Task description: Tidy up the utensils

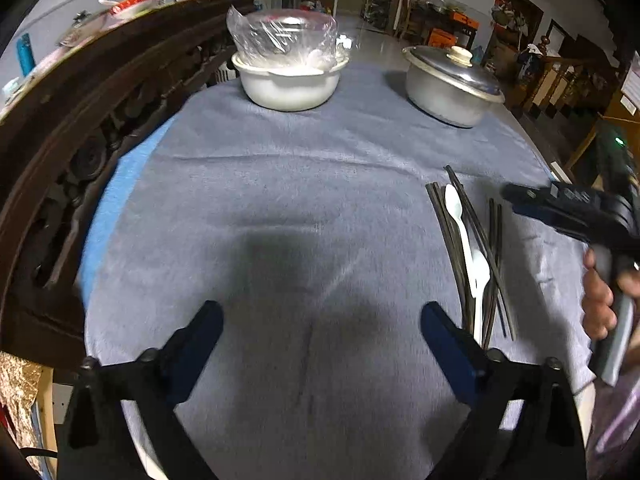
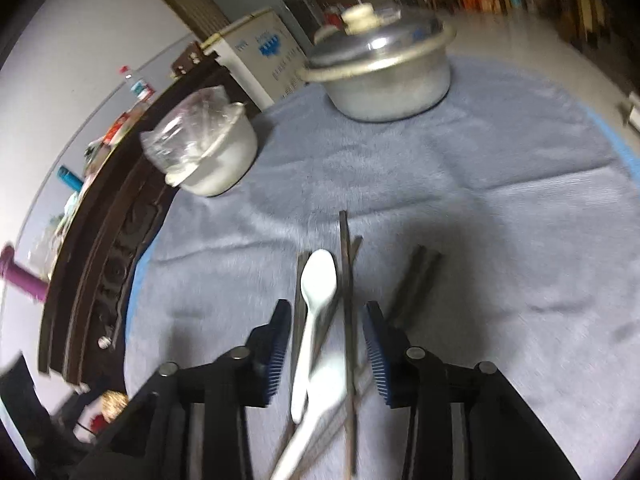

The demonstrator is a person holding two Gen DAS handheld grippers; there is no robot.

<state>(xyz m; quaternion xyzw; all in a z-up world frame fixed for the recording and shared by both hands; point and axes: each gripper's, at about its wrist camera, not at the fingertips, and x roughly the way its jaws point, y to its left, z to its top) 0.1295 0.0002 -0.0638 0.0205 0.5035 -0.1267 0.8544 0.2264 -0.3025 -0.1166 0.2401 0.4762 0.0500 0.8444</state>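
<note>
While the utensils lie in a loose heap on the grey cloth (image 1: 304,184), the step in hand looks like the first pick: the right gripper (image 2: 326,354) hangs low over the pile with its jaws apart, and a white spoon (image 2: 316,300) and a dark chopstick (image 2: 347,300) show between its blue pads (image 2: 276,356). Nothing is clamped yet, so far as the blurred right wrist view lets me judge. A second spoon (image 2: 320,392) lies crossed under the first, and more chopsticks (image 2: 412,280) fan out just beside the right pad. The next move, I would say, calls for settling on one piece, most likely the upper spoon, lowering the pads either side of its handle and closing without catching the chopstick that lies alongside. From the left wrist view the pile (image 1: 472,256) sits toward the right edge of the cloth, with the right gripper (image 1: 516,196) reaching in from the side, held in a hand (image 1: 600,296) by its handle. The left gripper (image 1: 320,340) idles above bare cloth, jaws wide apart, holding nothing, well apart from the white bowl (image 1: 288,88) and the lidded pot (image 1: 448,92) at the far side.
</note>
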